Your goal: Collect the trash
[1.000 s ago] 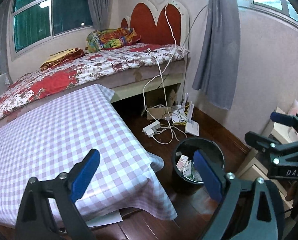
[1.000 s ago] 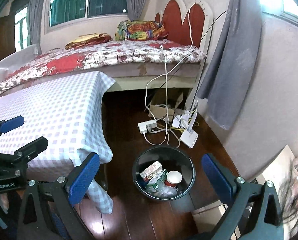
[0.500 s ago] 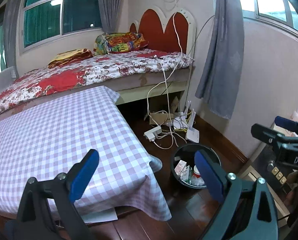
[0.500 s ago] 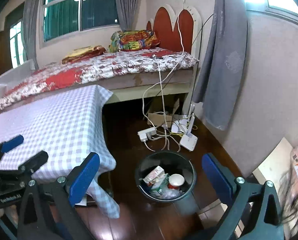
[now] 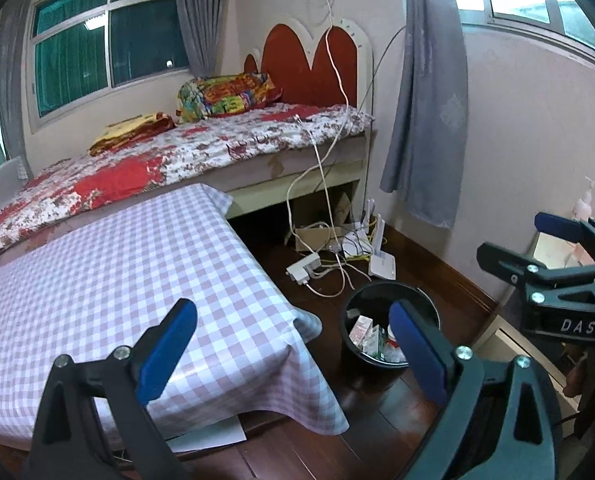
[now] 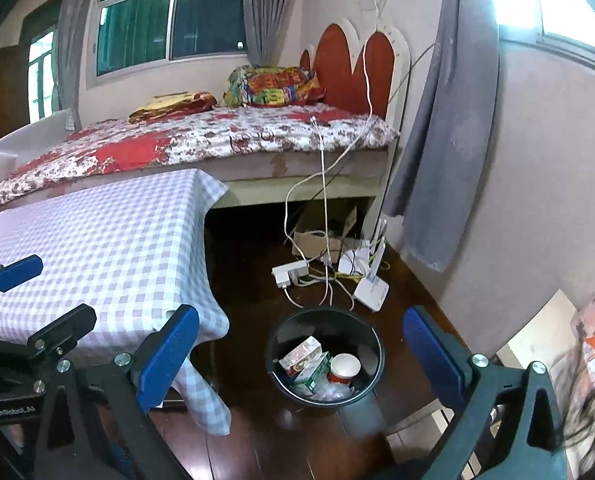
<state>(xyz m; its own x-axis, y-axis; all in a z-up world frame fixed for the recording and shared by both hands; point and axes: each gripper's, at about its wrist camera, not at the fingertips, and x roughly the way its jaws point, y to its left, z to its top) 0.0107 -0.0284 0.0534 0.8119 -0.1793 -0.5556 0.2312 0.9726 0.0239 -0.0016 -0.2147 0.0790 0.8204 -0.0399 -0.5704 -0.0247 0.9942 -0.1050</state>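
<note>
Black plastic and round, the waste bin (image 6: pixel 324 357) stands on dark polished floorboards (image 6: pixel 249 280) between the corner of a counter (image 6: pixel 97 240) draped in lilac-and-white checked oilcloth and a plain pale wall. Inside the bin lie a tilted cardboard carton (image 6: pixel 300 356), a green-and-white carton (image 6: pixel 313 372) beside it, a red paper cup (image 6: pixel 344 367) with its white mouth up, and crumpled clear film (image 6: pixel 331 392) at the bottom. The left tongs (image 5: pixel 293 354) gape wide and hold nothing, their blue pads framing the counter's hanging cloth corner and the bin's near rim. The right tongs (image 6: pixel 301 354) are likewise spread wide and empty, the bin sitting squarely between their blue pads in the right wrist view. Behind the bin, a white power strip (image 6: pixel 290 273), a flat white router (image 6: pixel 371 290) and a tangle of white cables (image 6: pixel 325 216) sprawl on the floor under the bed (image 6: pixel 201 136), whose floral red-and-white cover runs up to a red scalloped headboard (image 6: pixel 361 68). Grey curtains (image 6: pixel 445 152) hang in soft folds by the wall.
</note>
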